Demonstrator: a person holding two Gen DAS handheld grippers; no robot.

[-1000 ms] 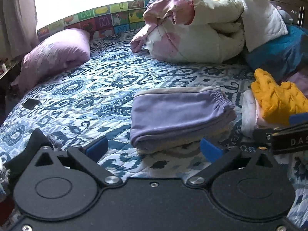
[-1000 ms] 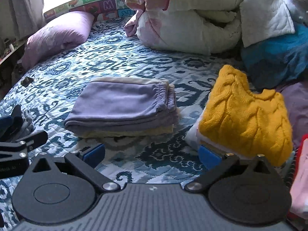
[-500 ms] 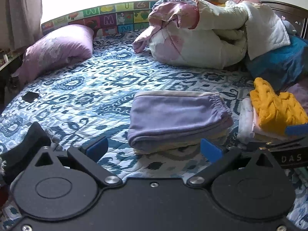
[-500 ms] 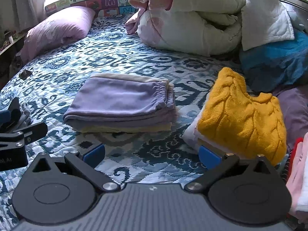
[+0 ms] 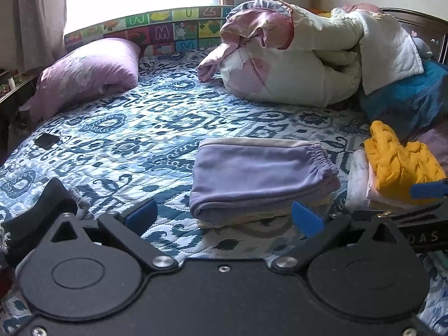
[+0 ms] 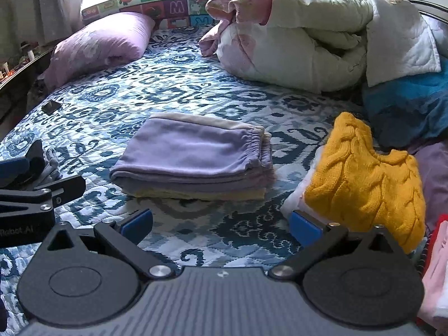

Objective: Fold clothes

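A folded lilac garment (image 5: 260, 173) (image 6: 196, 154) lies flat on a cream one in the middle of the bed. A folded yellow knit sweater (image 5: 400, 162) (image 6: 364, 173) tops a pale stack to its right. My left gripper (image 5: 224, 219) hovers open, just short of the lilac stack's near edge, holding nothing. My right gripper (image 6: 221, 222) is open too, above bare quilt between the lilac stack and the sweater. Each gripper shows at the edge of the other's view.
The bed carries a blue patterned quilt (image 5: 140, 128). A bundled white-pink duvet (image 5: 294, 64) and a teal blanket (image 5: 406, 103) fill the back right, a lilac pillow (image 5: 84, 72) the back left. A small dark object (image 5: 46, 140) lies at the left. Pink and red clothes (image 6: 436, 266) sit far right.
Both grippers have drawn back and risen a little from the folded stack, which now sits farther off in both views. Both stay open. The clothes have not moved.
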